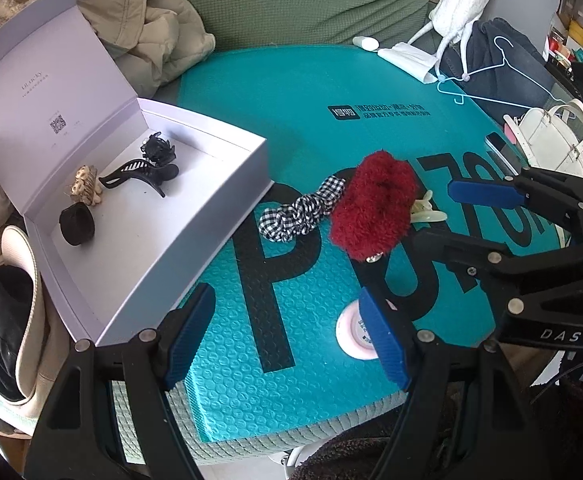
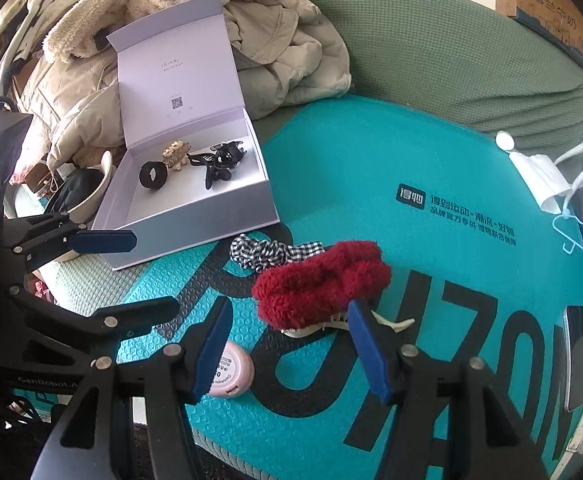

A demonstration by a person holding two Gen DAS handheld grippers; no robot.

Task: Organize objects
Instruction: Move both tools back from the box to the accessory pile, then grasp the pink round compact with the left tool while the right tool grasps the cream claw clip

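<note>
1. I'm seeing the open box (image 2: 195, 216) holding two black claw clips (image 2: 221, 160), a beige clip (image 2: 176, 154) and a black band (image 2: 153, 176).
2. Both grippers, left (image 1: 287, 336) and right (image 2: 291, 350), are gaping, holding nothing.
3. The red scrunchie (image 2: 319, 282) and checked scrunchie (image 2: 267, 254) are lying just outside the box.

I held my left gripper (image 1: 287, 336) wide open. My right gripper (image 2: 289, 346) gaped too (nothing between its jaws).
</note>
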